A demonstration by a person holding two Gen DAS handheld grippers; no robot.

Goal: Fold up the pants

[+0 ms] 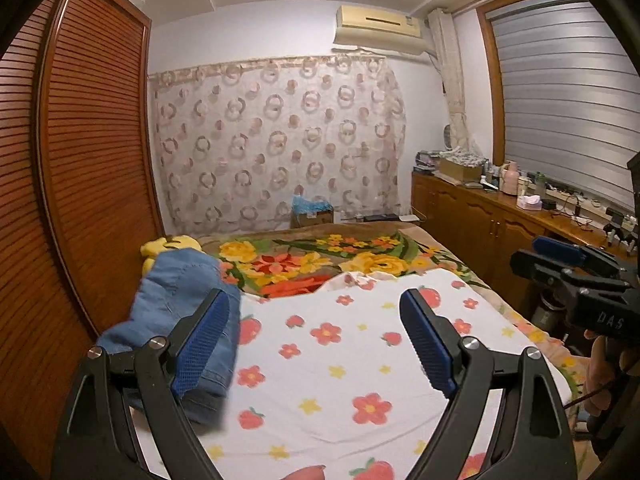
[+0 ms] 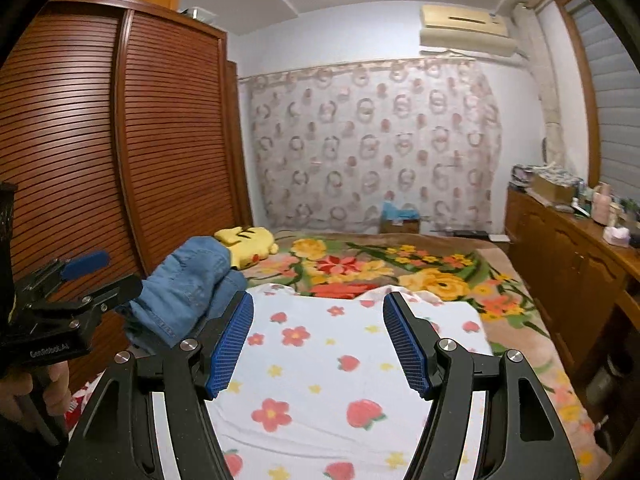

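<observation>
Blue denim pants [image 1: 180,312] lie in a bunched heap at the left side of the bed, beside the wardrobe; they also show in the right wrist view [image 2: 188,284]. My left gripper [image 1: 316,344] is open and empty, above the white flowered cloth [image 1: 352,352], its left finger just in front of the pants. My right gripper [image 2: 318,344] is open and empty over the same cloth [image 2: 320,380], to the right of the pants. Each gripper shows in the other's view: the right one at the right edge [image 1: 560,264], the left one at the left edge [image 2: 76,280].
A yellow plush toy [image 2: 248,244] lies behind the pants. A flowered blanket [image 2: 380,268] covers the bed's far half. A slatted wooden wardrobe [image 2: 120,140] stands close on the left. A wooden cabinet [image 1: 500,220] with clutter runs along the right. A curtain [image 1: 280,140] hangs behind.
</observation>
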